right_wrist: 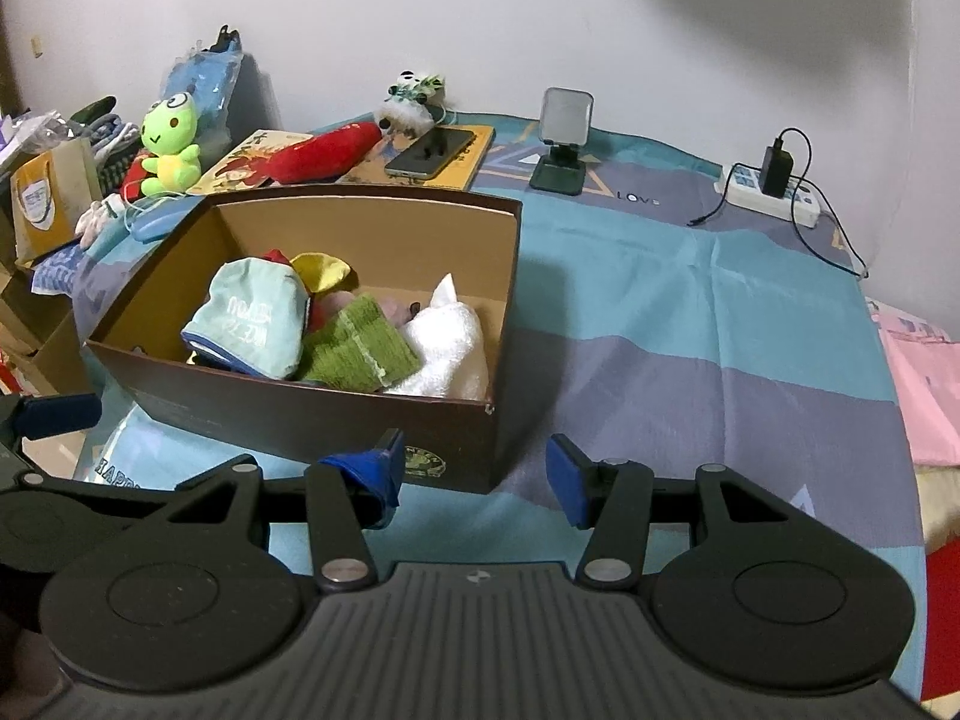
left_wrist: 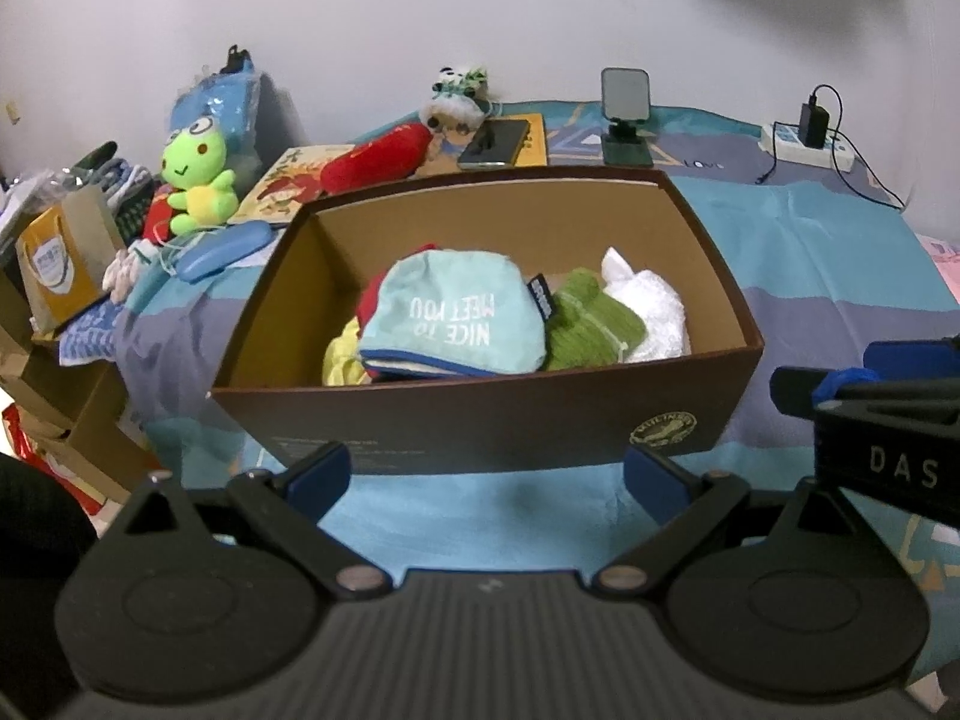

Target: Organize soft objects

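Looking mostly done: your box (left_wrist: 480, 420) held the soft stuff, both claws (left_wrist: 487, 474) (right_wrist: 474, 480) wide and empty, frog plush (left_wrist: 195, 180) sat by the bed's far-left edge.

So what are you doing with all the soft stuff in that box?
A person is tidying soft things into the brown cardboard box on the bed. A light blue pouch, a green knitted piece and a white fluffy thing already lie inside. Both tools are open and hold nothing: the left tool hangs in front of the box, the right tool by its near corner. A green frog plush and a red plush sit outside, behind the box.
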Action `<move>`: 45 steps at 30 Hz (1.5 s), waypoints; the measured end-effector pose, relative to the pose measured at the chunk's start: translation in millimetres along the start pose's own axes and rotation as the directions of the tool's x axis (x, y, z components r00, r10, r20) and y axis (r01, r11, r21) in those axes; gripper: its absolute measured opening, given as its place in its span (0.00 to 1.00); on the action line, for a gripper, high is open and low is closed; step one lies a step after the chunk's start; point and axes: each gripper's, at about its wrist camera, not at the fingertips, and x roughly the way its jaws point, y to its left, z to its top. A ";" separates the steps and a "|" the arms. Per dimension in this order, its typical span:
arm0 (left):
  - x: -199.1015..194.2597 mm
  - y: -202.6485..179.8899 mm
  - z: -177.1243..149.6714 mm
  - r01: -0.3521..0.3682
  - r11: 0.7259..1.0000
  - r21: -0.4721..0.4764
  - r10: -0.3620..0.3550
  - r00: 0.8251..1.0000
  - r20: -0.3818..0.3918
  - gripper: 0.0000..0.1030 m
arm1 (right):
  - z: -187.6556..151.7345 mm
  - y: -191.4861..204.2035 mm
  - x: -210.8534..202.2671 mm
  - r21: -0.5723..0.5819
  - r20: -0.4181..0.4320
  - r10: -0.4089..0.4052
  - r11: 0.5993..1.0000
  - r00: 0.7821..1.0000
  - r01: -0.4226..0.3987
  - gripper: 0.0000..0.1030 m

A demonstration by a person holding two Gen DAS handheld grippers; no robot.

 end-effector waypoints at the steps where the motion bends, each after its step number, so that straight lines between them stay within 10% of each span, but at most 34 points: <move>1: 0.7 -0.6 0.1 0.002 1.000 0.003 -0.002 1.000 -0.002 0.94 | 0.0 -0.3 0.3 0.004 -0.001 -0.003 1.000 1.000 0.003 0.36; 45: 17.0 -77.8 7.5 0.034 0.994 0.104 -0.027 0.997 -0.066 0.94 | -29.0 -85.9 -0.1 0.163 -0.045 -0.066 0.984 0.997 0.073 0.36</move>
